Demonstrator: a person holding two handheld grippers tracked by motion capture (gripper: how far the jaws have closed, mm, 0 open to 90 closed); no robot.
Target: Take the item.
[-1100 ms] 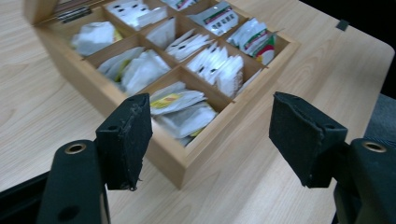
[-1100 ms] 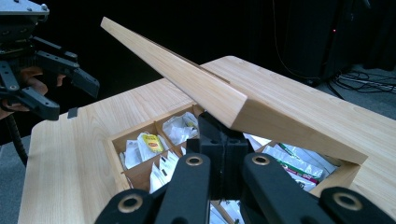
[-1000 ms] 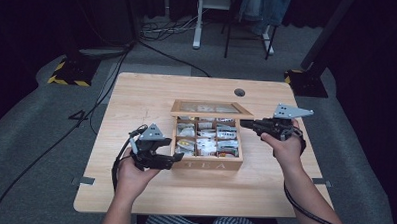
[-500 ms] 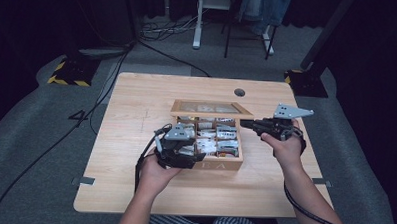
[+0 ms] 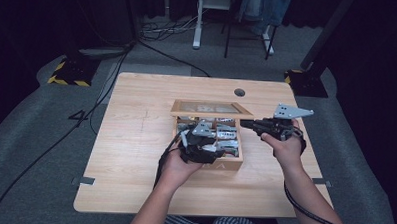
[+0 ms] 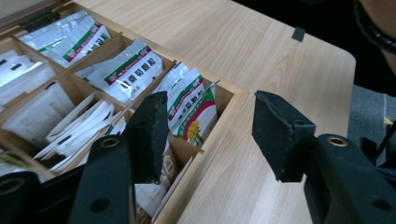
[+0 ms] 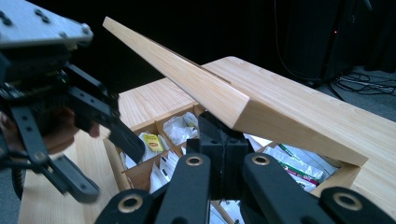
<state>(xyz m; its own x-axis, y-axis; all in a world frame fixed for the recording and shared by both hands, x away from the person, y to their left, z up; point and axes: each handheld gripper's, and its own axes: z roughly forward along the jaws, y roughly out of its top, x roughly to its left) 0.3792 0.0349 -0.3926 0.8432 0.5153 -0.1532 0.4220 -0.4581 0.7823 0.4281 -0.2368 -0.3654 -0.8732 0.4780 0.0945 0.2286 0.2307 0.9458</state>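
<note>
The wooden box sits mid-table, its lid propped up by the right gripper — jaws clenched together, their tips under the lid's edge. The left gripper hovers over the packets inside (jaws apart, just been closing, nothing between them), one jaw above a compartment, the other outside the box wall.

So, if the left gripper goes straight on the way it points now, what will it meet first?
Probably the wooden box's corner wall, beside the sachet with the yellow flower. The left gripper, jaws just closing with nothing between them, straddles that corner; depth is unclear.
</note>
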